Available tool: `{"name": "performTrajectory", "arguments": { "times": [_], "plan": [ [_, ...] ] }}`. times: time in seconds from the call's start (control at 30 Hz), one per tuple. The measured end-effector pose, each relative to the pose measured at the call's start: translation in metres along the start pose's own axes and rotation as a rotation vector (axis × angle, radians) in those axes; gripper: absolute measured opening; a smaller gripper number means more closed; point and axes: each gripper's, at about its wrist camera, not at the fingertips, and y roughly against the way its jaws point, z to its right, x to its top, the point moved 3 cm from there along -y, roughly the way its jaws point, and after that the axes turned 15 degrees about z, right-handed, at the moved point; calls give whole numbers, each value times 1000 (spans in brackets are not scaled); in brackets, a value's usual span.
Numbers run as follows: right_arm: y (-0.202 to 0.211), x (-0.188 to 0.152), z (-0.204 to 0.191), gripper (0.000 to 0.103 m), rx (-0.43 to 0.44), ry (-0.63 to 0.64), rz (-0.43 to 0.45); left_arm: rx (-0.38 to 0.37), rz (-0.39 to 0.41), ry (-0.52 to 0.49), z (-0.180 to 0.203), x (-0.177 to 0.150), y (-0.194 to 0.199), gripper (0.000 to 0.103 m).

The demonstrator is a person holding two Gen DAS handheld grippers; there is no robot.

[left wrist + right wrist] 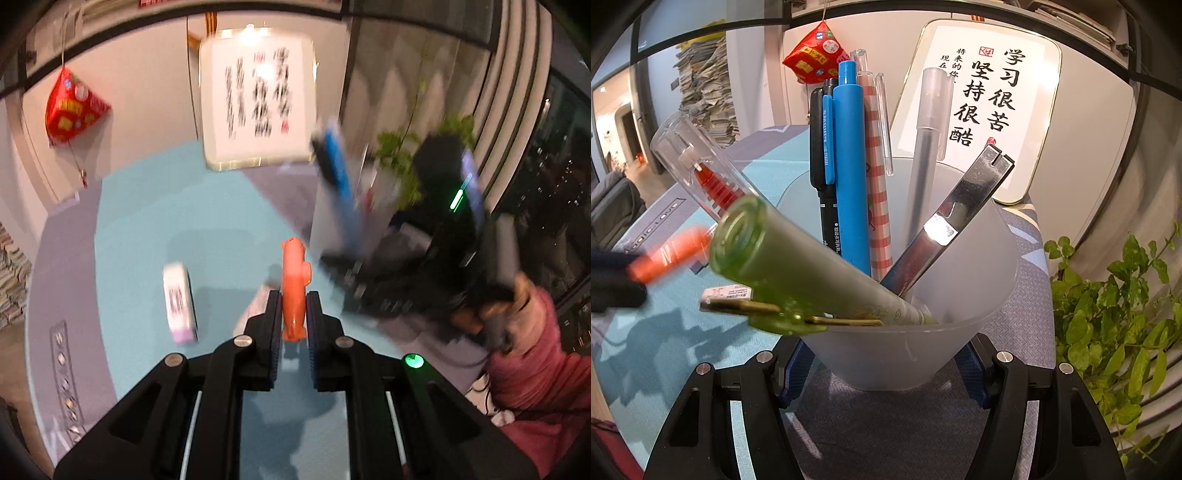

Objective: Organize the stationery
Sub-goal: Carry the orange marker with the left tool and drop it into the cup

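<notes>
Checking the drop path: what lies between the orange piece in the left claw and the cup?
Right wrist view: only bare blue mat between orange piece and cup.

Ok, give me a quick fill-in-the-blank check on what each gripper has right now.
1. The left gripper is shut on an ___ pen-like item.
2. The right gripper clamps a frosted translucent plastic ___ holding pens.
3. The bright blue pen stands ___ that holder.

Missing words: orange; cup; inside

In the left wrist view motion blur smears the framed sign [258, 99] at upper centre beyond reading and the cup of pens [340, 195] at right, while the white eraser's label [178, 301] stays illegible
</notes>
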Motion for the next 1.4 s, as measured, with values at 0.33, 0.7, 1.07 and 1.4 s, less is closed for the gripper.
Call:
{"name": "performTrajectory", "arguments": {
  "times": [0.33,0.7,1.07,1.4],
  "plan": [
    [0,0,0,69,1,-1,0,-96,50,-87,24,63,9,11],
    [0,-1,1,69,1,-4,0,-154,-106,-19,28,79,-29,11],
    [0,-1,1,69,1,-4,0,-136,-120,-44,36,86,-41,11],
    [0,0,1,69,1,-4,0,-128,-125,-54,36,88,-47,11]
  ]
}}
